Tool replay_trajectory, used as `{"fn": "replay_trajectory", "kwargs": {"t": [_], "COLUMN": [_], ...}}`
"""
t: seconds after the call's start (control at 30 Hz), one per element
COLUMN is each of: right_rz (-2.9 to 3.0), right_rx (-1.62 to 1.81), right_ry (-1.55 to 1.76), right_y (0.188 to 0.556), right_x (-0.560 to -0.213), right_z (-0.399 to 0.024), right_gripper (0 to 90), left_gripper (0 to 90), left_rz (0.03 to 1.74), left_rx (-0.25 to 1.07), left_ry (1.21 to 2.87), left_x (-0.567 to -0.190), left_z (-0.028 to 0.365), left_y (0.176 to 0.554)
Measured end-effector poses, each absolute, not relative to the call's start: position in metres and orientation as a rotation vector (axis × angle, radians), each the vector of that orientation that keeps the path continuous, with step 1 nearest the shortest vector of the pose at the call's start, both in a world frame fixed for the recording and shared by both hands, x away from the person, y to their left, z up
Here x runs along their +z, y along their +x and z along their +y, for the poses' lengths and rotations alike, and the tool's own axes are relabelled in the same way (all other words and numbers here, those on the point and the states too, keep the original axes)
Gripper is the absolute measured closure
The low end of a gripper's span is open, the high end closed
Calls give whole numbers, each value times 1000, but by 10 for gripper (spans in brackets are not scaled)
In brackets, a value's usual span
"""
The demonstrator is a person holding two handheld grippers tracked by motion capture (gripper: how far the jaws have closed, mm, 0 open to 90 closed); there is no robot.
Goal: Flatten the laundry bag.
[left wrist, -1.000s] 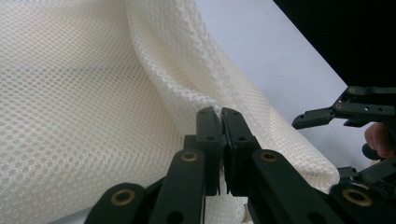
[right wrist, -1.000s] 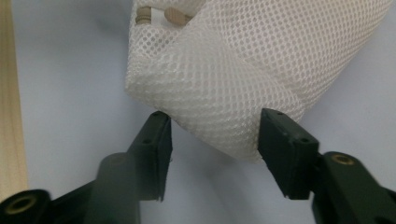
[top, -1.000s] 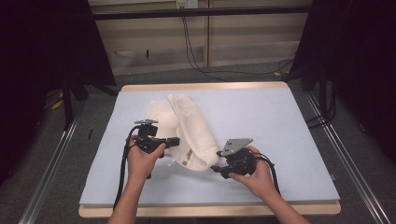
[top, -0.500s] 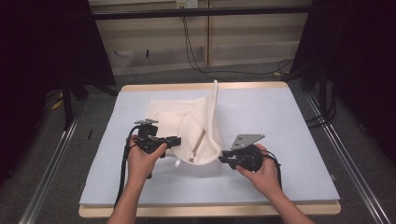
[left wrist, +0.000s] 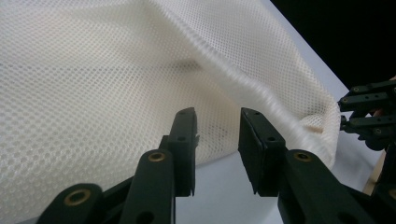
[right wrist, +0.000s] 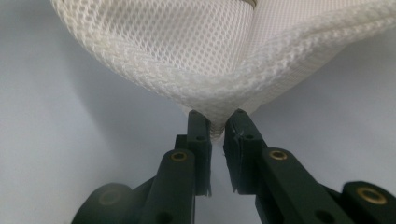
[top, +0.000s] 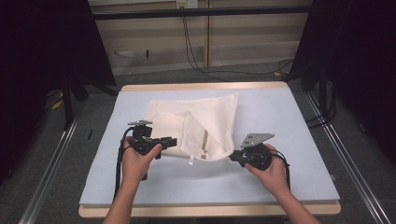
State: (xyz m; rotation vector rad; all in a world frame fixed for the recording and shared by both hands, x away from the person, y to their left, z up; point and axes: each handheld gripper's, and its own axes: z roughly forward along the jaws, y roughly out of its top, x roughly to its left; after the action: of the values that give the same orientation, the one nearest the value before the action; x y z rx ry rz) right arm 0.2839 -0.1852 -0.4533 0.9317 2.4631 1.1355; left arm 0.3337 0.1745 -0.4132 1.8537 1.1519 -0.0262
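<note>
A cream mesh bag point(top: 194, 126) lay spread flat on the pale blue worktop point(top: 299, 121), a little toward twelve o'clock from the worktop's middle. One flap was folded over its centre, and a small white tag stuck out from its near edge at six o'clock. In the left gripper view the mesh point(left wrist: 116, 70) rose as a wide sheet with a thick rolled seam that ran down toward four o'clock.

The right gripper point(top: 235, 157) sat at the bag's five o'clock corner, held in the person's right hand point(top: 271, 170). In the right gripper view its fingers point(right wrist: 198, 128) had just been closing and now pinched the seamed corner of the bag point(right wrist: 210, 60) between their tips.

The left gripper point(top: 172, 141) sat at the bag's eight o'clock edge, held in the left hand point(top: 137, 161) and pointing toward three o'clock. Its fingers point(left wrist: 184, 135) had just been opening and stood apart. The mesh lay beyond their tips and bare worktop showed through the gap, so nothing was gripped.

Both forearms came in from six o'clock. The wooden rim of the worktop point(top: 201, 87) showed at twelve o'clock, with grey floor point(top: 261, 77) and loose black cables point(top: 196, 51) beyond it.
</note>
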Motion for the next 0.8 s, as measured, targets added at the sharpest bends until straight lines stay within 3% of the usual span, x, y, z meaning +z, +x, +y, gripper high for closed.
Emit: {"fn": "replay_trajectory", "kwargs": {"t": [0.37,0.4,0.57,0.6,0.8], "right_rz": [2467,2468,2374,2338,2309], "right_rx": [1082,1087,1076,1074,1151], "right_ry": [975,977,1083,1101,1052], "right_y": [284,284,285,286,287], "right_x": [-459,-459,-451,-448,-437], "right_z": [-200,-201,-208,-210,-213], "right_gripper": [766,718,271,220,171], "left_gripper": [648,641,596,590,567], "left_rz": [1191,1192,1194,1195,1204], "left_rx": [2,8,18,18,24], "left_ry": [1868,1872,1877,1879,1876], "left_x": [-425,-426,-432,-433,-437], "left_z": [186,187,191,192,195], "left_y": [333,332,330,329,329]}}
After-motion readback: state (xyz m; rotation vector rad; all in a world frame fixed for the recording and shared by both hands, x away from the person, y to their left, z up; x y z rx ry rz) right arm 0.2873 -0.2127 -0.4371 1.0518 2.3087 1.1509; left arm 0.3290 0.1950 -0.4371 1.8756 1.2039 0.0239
